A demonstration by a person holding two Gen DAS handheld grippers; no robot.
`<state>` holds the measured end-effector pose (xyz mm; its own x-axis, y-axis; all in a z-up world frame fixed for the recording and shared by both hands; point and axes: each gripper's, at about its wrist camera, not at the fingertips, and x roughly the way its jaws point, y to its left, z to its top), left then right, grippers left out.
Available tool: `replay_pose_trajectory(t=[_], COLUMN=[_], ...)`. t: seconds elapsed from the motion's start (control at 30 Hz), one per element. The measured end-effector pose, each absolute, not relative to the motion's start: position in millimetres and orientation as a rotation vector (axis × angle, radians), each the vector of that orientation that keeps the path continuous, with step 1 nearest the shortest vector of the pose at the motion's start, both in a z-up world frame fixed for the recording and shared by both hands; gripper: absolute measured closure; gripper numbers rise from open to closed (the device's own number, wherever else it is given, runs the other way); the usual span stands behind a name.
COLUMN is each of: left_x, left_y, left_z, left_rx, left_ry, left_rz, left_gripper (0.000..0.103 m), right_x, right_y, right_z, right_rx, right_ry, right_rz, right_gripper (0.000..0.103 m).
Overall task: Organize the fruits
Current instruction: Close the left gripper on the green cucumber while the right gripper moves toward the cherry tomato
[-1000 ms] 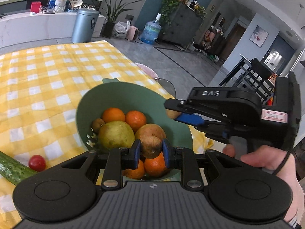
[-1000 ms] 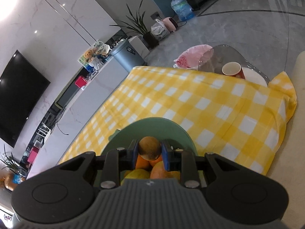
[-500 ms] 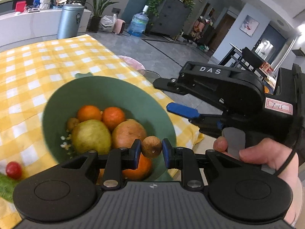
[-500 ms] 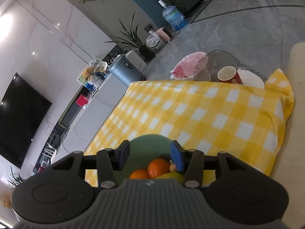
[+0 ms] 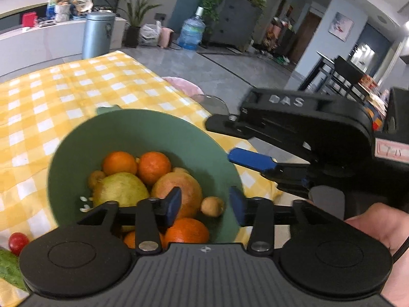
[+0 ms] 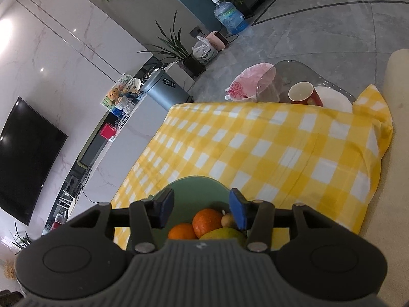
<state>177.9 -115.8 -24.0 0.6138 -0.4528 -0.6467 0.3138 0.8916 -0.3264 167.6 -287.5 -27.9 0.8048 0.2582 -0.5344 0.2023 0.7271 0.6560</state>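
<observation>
Left gripper (image 5: pixel 204 206): in the left wrist view its blue-padded jaws are standing spread, having just been opening; a small round brown fruit, a longan by the look of it (image 5: pixel 211 206), is lying free between them, no pad pressing on it.
Step in hand: releasing that fruit into the green bowl (image 5: pixel 153 128) seems to be what is going on; the drop looks done.
Bowl contents: smooth matte bowl holding glossy dimpled oranges (image 5: pixel 154 167), a dull yellow-green pear-like fruit (image 5: pixel 120 189) and a large rounded russet one (image 5: pixel 184 192).
Still outside: a shiny cherry tomato (image 5: pixel 18 240) and a green vegetable at the frame edge are lying on the yellow checked cloth (image 5: pixel 51 94); whether they belong in the bowl I cannot tell.
Next move: probably lifting clear of the rim and reaching for another piece.
Right gripper (image 6: pixel 202 212): in the right wrist view it is hanging spread and empty over the bowl's near rim (image 6: pixel 194 181).
Below it: an orange (image 6: pixel 207 221), a second orange and the greenish fruit's shoulder are showing.
Cloth: soft, creased, draping over the far table corner.
</observation>
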Motion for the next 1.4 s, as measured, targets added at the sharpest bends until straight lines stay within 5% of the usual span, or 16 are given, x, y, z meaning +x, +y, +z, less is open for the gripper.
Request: replay_pose_trajectory(t=[0.33,0.73,0.97,1.4], left_x=[152,115,115,135], left_y=[-69,7,67,79], left_z=[2,19,-31,-65], left_rx=[-0.276,-0.365,-0.594,-0.686], left_ry=[0.742,0.751,1.000,1.097], left_rz=[-0.346,0.000,0.335,0.558], left_gripper=[0.023,0.023,0.030,0.029], right_x=[167,167,160,162], right_y=[-273,-215,-156,-131], right_z=[-23,-4,0,-4], right_rx=[0.726,0.591,0.451,0.393], right_ry=[0.651,0.692,0.755,0.814], right_rz=[0.072,0.238,0.457,0.490], right_gripper=[0.056,0.056,0.058,0.058])
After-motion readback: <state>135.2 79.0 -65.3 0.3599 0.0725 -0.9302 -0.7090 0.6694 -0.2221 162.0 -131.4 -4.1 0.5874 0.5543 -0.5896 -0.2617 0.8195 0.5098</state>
